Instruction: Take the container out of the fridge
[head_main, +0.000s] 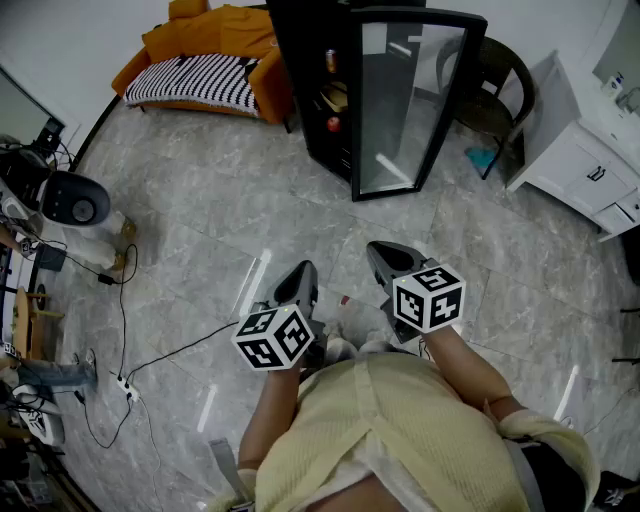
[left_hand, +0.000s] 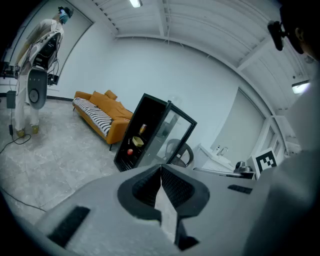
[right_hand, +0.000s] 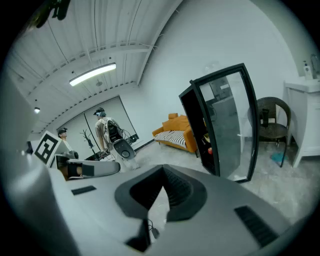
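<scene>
Left hand-held gripper (left_hand: 161, 167) and right hand-held gripper (right_hand: 163, 171) are pinched together, empty. The yellow container (left_hand: 137, 141) sits on a middle shelf of the open fridge (left_hand: 151, 114) — well apart, probably light and rigid — best gripped at its rim.

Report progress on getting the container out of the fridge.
Done: the fridge door stands open. In hand: nothing; the left gripper and right gripper are both shut, empty, and apart from the fridge. Left: reach in, grip the yellow container inside, and bring it out.
</scene>
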